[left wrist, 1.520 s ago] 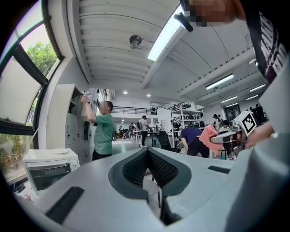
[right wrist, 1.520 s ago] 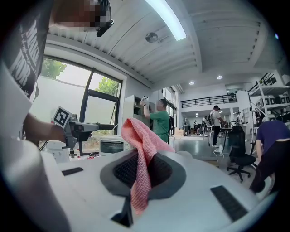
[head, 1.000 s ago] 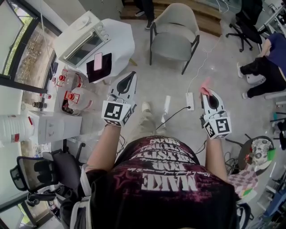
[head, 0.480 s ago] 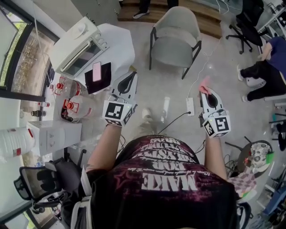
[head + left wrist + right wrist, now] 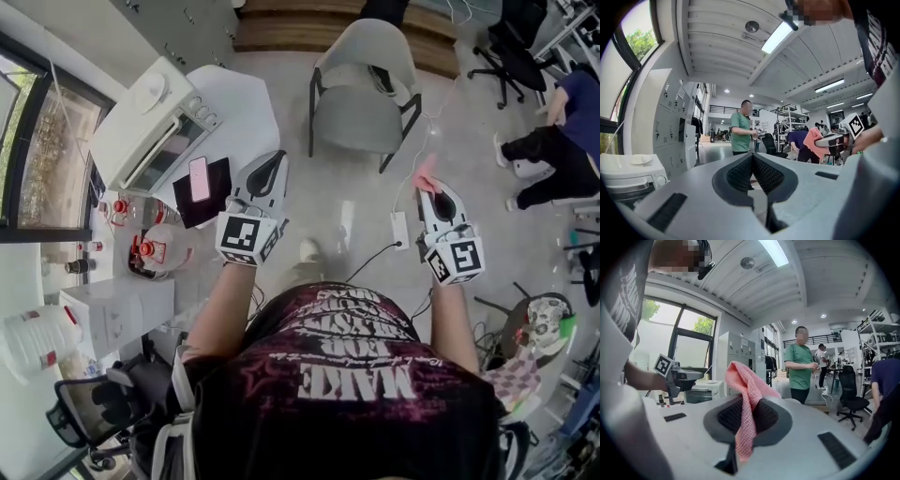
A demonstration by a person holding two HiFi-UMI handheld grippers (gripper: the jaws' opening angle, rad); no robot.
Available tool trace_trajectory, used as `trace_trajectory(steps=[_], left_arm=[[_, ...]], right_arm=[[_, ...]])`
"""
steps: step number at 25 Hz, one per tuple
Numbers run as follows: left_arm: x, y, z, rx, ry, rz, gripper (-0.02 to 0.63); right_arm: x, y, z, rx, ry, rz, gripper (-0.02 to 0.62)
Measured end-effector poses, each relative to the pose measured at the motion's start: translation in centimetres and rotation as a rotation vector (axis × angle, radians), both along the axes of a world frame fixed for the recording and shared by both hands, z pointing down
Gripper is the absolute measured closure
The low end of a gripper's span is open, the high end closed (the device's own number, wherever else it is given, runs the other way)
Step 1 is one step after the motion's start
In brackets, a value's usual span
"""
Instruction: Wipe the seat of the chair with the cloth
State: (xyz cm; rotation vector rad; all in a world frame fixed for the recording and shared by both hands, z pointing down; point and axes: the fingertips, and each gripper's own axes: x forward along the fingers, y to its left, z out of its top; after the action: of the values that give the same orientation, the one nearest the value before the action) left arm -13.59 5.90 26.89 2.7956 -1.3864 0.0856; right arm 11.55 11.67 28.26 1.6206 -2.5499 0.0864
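The grey chair [image 5: 364, 66] stood empty on the pale floor [image 5: 319, 202], its seat [image 5: 354, 117] bare and facing the person who held the grippers. Both grippers were held in the air short of the chair, neither touching it. The left gripper [image 5: 271, 163] was nearer than the chair and off its left front corner, its jaws pressed together with nothing between them. The right gripper [image 5: 434, 187] was nearer than the chair and off its right front corner, its jaws pinching a pink cloth [image 5: 427, 174]; the left and right gripper views showed the cloth folded over above the jaws, with one end hanging down between them. The cloth was well apart from the seat. A white table [image 5: 246, 105] stood just left of the chair and carried a white toaster oven [image 5: 148, 131] and a pink phone [image 5: 199, 178]. A power strip [image 5: 400, 230] lay on the floor in front of the chair's right side. A seated person [image 5: 553, 141] was well to the right of the chair.
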Motion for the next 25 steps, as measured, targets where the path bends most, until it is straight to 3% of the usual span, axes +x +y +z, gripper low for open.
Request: trace_trajectory(steps=[14,25], left_arm=[[-1.8,-8.3,-0.1,0.007,0.025,0.07,0.605],[0.3,-11.9,0.3,-0.002,0.007,0.091,0.604]], right_arm=[[-3.7,-6.7,-1.0,0.007,0.011,0.047,0.566],[-0.6,-9.9,0.0,-0.004,-0.016,0.086,0.566]])
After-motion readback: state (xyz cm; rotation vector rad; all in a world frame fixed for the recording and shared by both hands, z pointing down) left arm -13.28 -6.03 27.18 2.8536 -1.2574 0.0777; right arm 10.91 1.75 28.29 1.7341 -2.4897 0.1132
